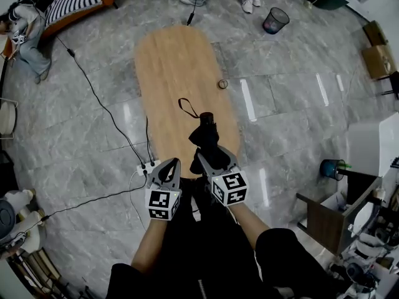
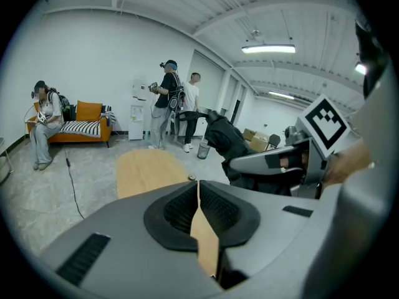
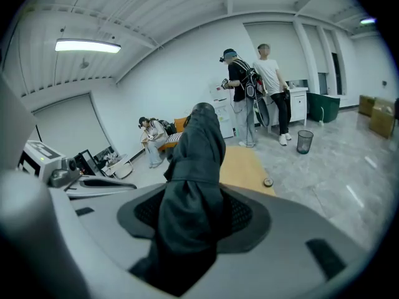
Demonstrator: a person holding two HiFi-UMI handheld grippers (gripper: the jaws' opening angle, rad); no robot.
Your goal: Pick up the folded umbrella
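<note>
The folded black umbrella (image 1: 206, 137) is lifted above the long wooden table (image 1: 177, 61), its wrist strap (image 1: 187, 107) dangling toward the far side. My right gripper (image 1: 213, 157) is shut on the umbrella (image 3: 194, 185), whose dark fabric fills the space between the pads in the right gripper view. My left gripper (image 1: 167, 170) hangs beside it on the left with nothing held; its jaws stand shut in the left gripper view (image 2: 198, 212). From there the umbrella (image 2: 225, 139) and the right gripper (image 2: 280, 161) show at the right.
A small round object (image 1: 222, 84) lies at the table's right edge. A power strip (image 1: 148, 165) and black cable (image 1: 93, 95) lie on the floor at left. A mesh bin (image 1: 275, 20), people standing (image 3: 259, 89) and an orange sofa (image 1: 75, 2) are at the far end.
</note>
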